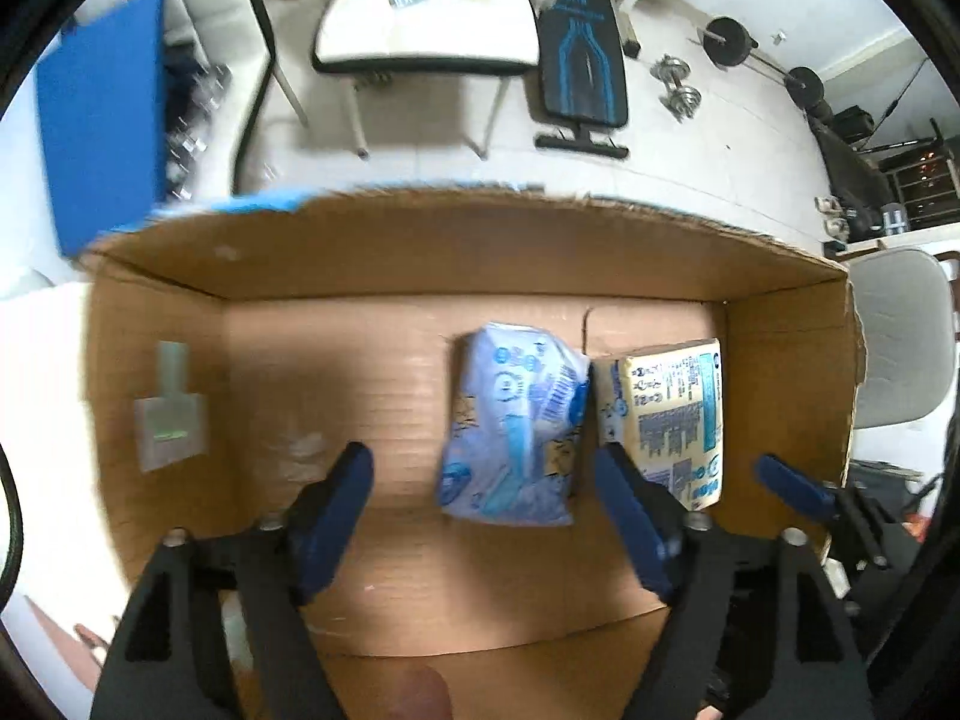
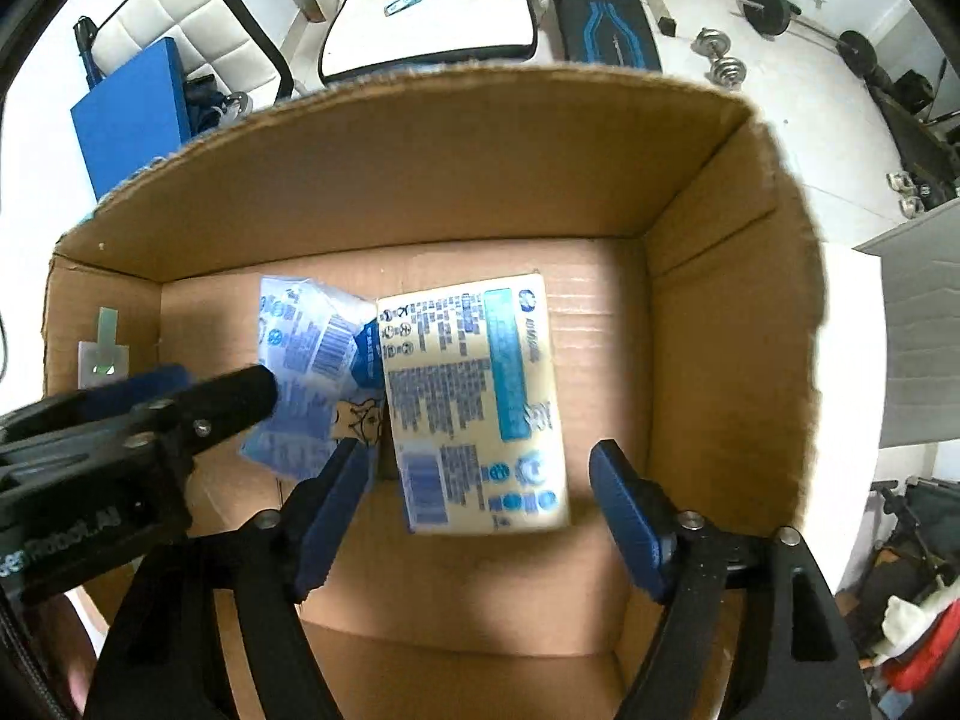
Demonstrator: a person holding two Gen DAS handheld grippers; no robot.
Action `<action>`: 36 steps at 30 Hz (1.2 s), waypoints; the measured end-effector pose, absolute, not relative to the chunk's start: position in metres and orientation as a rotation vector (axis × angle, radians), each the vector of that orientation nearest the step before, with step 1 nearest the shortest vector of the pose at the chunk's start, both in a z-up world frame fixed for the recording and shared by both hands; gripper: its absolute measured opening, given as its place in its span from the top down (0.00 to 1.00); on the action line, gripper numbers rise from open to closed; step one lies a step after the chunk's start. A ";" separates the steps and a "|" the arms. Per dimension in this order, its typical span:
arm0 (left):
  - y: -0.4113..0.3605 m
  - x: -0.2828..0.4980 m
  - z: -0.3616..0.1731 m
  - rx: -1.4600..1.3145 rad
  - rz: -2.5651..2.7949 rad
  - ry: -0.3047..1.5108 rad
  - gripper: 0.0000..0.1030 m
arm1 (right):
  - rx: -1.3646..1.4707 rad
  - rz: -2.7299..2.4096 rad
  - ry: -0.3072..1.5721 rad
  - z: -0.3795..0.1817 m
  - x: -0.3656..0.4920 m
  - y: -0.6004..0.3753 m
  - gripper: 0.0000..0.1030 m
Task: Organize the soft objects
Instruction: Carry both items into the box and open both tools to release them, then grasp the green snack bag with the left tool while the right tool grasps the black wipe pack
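A: Where do the packs sit?

B: Both lie on the floor of the box point(image 1: 420, 252). The blue pack point(image 1: 513, 426) is just ahead of the left hand-held gripper point(image 1: 480, 516), between its fingers and slightly beyond the tips. The yellow pack point(image 2: 474, 402) is straight ahead of the right hand-held gripper point(image 2: 480, 510), framed by its fingers. The two packs touch along one edge.

A: And the jaws?

B: Both spread wide, and neither holds anything.

A: So what is the step, as you judge it?

B: Either letting go after placing the packs or tidying them in the box. I can't say which. To do it well, I would keep the jaws wide and lift straight up so a fingertip doesn't drag the soft wrapper. If the blue pack needs squaring, nudge its near corner towards the yellow one; it looks crumpled and skewed, so it will likely give rather than slide.

A: Pose of the hands?

B: Both point down and forward into the box, over its near wall. In the right view, the left hand-held gripper point(image 2: 210, 393) is close on the left, partly over the blue pack point(image 2: 306, 360). Mind the two tools don't knock together.
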State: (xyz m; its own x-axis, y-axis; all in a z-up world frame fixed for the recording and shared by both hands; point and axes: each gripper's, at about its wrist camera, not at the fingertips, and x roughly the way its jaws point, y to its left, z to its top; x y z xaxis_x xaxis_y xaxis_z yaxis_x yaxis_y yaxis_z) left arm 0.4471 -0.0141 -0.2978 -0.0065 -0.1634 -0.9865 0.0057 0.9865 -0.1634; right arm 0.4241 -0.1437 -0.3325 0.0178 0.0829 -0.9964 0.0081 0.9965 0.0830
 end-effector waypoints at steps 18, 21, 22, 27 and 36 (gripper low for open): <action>0.021 0.354 -0.189 -0.021 0.025 1.301 0.03 | 0.017 0.049 1.380 -0.239 0.351 -0.136 0.00; 0.022 0.333 -0.174 -0.007 0.032 1.262 0.03 | 0.009 0.037 1.338 -0.219 0.331 -0.136 0.00; 0.022 0.328 -0.170 -0.005 0.033 1.253 0.03 | 0.000 0.030 1.321 -0.213 0.326 -0.138 0.00; 0.022 0.300 -0.150 0.002 0.028 1.211 0.03 | -0.008 0.030 1.267 -0.186 0.300 -0.137 0.00; 0.028 0.265 -0.130 -0.046 -0.012 1.187 0.03 | 0.051 0.056 1.221 -0.148 0.253 -0.134 0.00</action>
